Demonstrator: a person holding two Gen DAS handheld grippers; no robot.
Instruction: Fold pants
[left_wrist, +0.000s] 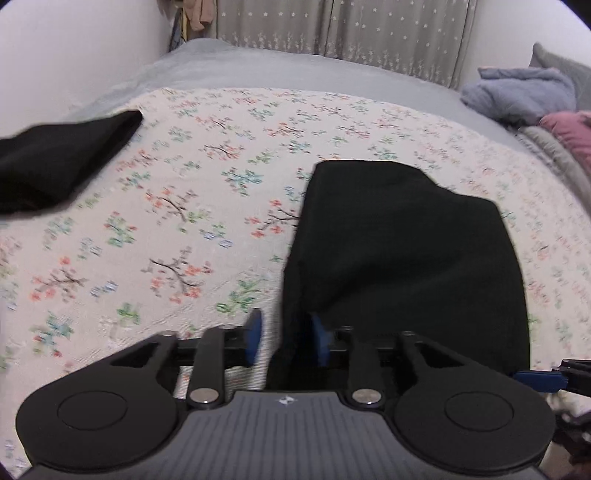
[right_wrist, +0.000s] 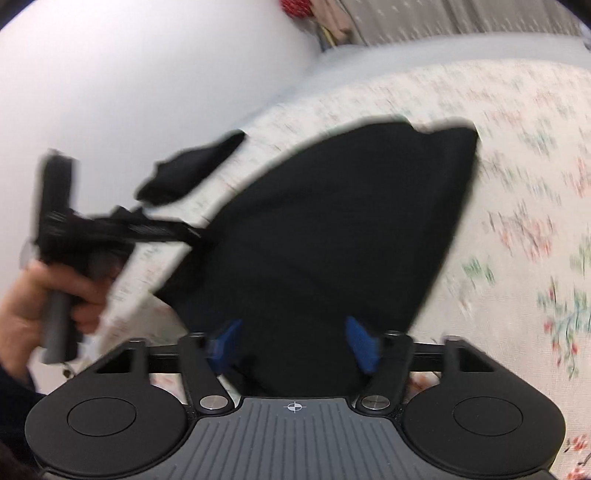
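Right wrist view, blurred: right gripper spread around black pants; left gripper parted, pants edge between.

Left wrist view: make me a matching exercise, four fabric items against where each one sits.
Items:
1. black pants
2. second black garment
3. blue-grey blanket
4. star-patterned curtain

Places:
A. far left of the bed
B. back wall, behind the bed
C. just ahead of the left gripper, on the floral sheet
D. far right, bunched beside pink cloth

Pairs: 1-C, 2-A, 3-D, 4-B
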